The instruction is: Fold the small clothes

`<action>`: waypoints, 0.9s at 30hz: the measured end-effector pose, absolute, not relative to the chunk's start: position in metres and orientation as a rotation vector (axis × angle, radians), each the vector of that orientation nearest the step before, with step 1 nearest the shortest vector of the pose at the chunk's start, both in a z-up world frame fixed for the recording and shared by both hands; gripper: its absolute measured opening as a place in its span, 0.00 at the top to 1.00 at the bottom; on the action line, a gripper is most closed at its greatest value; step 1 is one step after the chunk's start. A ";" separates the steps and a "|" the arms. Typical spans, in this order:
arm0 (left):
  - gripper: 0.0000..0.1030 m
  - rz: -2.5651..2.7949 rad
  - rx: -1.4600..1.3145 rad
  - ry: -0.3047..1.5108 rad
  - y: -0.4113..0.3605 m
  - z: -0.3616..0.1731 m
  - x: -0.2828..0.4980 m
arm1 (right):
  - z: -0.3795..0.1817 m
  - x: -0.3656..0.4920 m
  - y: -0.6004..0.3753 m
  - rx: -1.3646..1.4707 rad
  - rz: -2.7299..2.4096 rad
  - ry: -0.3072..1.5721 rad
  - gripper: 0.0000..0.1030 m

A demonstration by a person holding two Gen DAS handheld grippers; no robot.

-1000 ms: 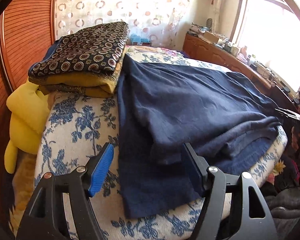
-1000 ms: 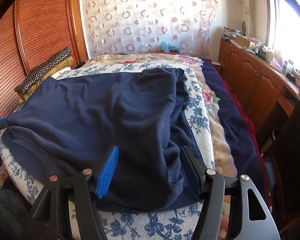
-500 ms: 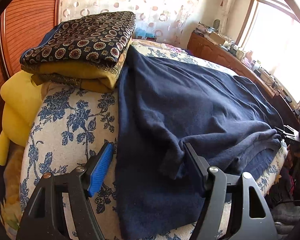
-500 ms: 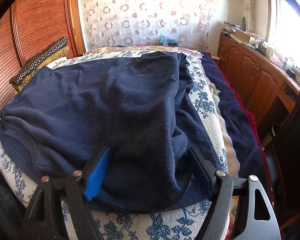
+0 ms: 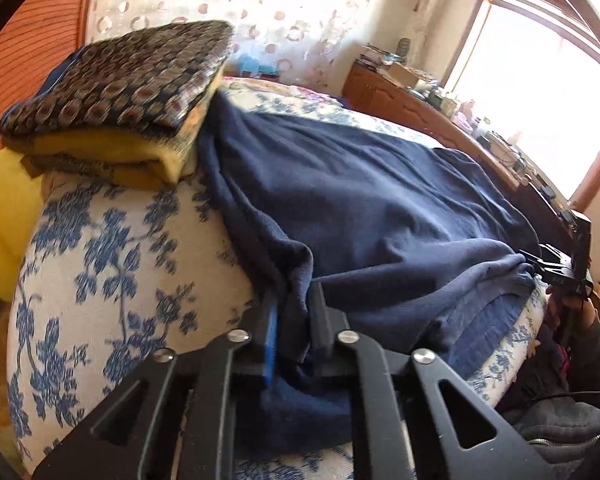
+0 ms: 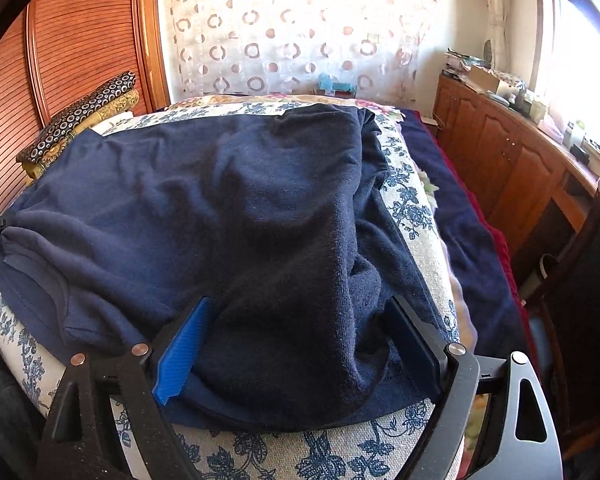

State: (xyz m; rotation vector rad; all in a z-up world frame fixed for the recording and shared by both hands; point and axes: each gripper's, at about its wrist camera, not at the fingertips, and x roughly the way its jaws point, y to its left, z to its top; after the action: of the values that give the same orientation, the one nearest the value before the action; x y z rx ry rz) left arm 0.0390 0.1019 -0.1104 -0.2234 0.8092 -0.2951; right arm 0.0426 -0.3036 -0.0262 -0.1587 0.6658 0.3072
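A navy blue sweater [image 5: 372,208] lies spread over the floral bedspread [image 5: 100,264]; it also shows in the right wrist view [image 6: 228,216]. My left gripper [image 5: 294,312] is shut on a bunched fold at the sweater's near left edge. My right gripper [image 6: 296,336] is open, its jaws wide apart on either side of a raised hump of the sweater's fabric at the near edge. The right gripper also shows at the far right of the left wrist view [image 5: 556,268].
A stack of folded patterned and mustard cloths [image 5: 128,100] sits at the bed's left, touching the sweater's edge. A yellow cushion [image 5: 4,220] lies left of the bed. A wooden cabinet [image 6: 512,168] with clutter runs along the right under the window. A dark blanket [image 6: 460,232] hangs down the bed's right side.
My left gripper has moved in and closed on the sweater's edge, bunching it. My right gripper has pushed further forward around the fabric hump and stays open.
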 end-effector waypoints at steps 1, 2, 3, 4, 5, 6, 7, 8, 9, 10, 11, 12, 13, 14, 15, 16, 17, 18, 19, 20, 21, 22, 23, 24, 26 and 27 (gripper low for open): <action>0.89 -0.315 -0.224 0.791 0.099 -0.103 0.040 | -0.027 0.043 -0.304 -0.156 0.307 0.665 0.13; 0.89 -0.329 -0.221 0.780 0.094 -0.096 0.041 | -0.027 0.043 -0.304 -0.152 0.307 0.664 0.13; 0.89 -0.336 -0.215 0.771 0.091 -0.091 0.042 | -0.027 0.043 -0.305 -0.146 0.308 0.662 0.13; 0.89 -0.346 -0.205 0.757 0.085 -0.083 0.044 | -0.027 0.043 -0.306 -0.140 0.309 0.660 0.13; 0.89 -0.364 -0.189 0.742 0.077 -0.074 0.047 | -0.027 0.043 -0.307 -0.132 0.311 0.659 0.13; 0.89 -0.383 -0.180 0.731 0.070 -0.066 0.050 | -0.027 0.043 -0.308 -0.124 0.314 0.657 0.13; 0.90 -0.402 -0.170 0.719 0.062 -0.058 0.054 | -0.027 0.042 -0.309 -0.116 0.316 0.655 0.13; 0.90 -0.420 -0.158 0.708 0.054 -0.051 0.058 | -0.027 0.042 -0.310 -0.108 0.317 0.654 0.13; 0.90 -0.437 -0.149 0.700 0.048 -0.045 0.061 | -0.027 0.042 -0.311 -0.097 0.318 0.651 0.14; 0.90 -0.468 -0.136 0.688 0.035 -0.035 0.068 | -0.028 0.041 -0.312 -0.087 0.318 0.649 0.13; 0.90 -0.493 -0.123 0.677 0.024 -0.027 0.074 | -0.028 0.041 -0.313 -0.079 0.319 0.647 0.13; 0.90 -0.517 -0.105 0.667 0.013 -0.020 0.080 | -0.028 0.041 -0.314 -0.073 0.323 0.646 0.14; 0.90 -0.540 -0.081 0.657 0.000 -0.014 0.085 | -0.028 0.042 -0.315 -0.069 0.325 0.646 0.14; 0.90 -0.557 -0.063 0.649 -0.010 -0.008 0.090 | -0.028 0.042 -0.316 -0.063 0.326 0.646 0.14; 0.90 -0.576 -0.050 0.643 -0.022 -0.002 0.095 | -0.028 0.042 -0.316 -0.060 0.325 0.649 0.14; 0.90 -0.602 -0.035 0.637 -0.038 0.004 0.102 | -0.028 0.041 -0.315 -0.059 0.323 0.652 0.14; 0.90 -0.623 -0.023 0.632 -0.050 0.009 0.107 | -0.028 0.041 -0.315 -0.059 0.319 0.653 0.14; 0.90 -0.638 -0.015 0.629 -0.056 0.012 0.109 | -0.027 0.039 -0.316 -0.056 0.316 0.651 0.14; 0.90 -0.662 -0.004 0.627 -0.070 0.016 0.114 | -0.026 0.038 -0.317 -0.051 0.314 0.647 0.14; 0.90 -0.684 0.002 0.626 -0.081 0.020 0.117 | -0.026 0.037 -0.319 -0.046 0.316 0.646 0.14; 0.90 -0.699 0.006 0.625 -0.086 0.021 0.120 | -0.025 0.035 -0.321 -0.040 0.317 0.644 0.14; 0.90 -0.724 0.016 0.624 -0.100 0.024 0.123 | -0.023 0.034 -0.323 -0.035 0.316 0.643 0.14; 0.90 -0.739 0.022 0.623 -0.107 0.027 0.125 | -0.022 0.032 -0.325 -0.031 0.312 0.642 0.14; 0.90 -0.756 0.031 0.625 -0.118 0.029 0.127 | -0.020 0.029 -0.326 -0.031 0.308 0.638 0.14; 0.90 -0.788 0.045 0.624 -0.134 0.033 0.130 | -0.015 0.024 -0.331 -0.038 0.302 0.621 0.14; 0.90 -0.804 0.051 0.623 -0.140 0.036 0.130 | -0.012 0.021 -0.334 -0.039 0.301 0.612 0.14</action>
State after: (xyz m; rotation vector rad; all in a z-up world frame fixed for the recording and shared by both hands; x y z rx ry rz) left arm 0.1305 -0.1399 0.0356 0.0507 0.6232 -0.8035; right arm 0.0206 -0.3341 -0.0123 -0.0392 0.6116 0.3007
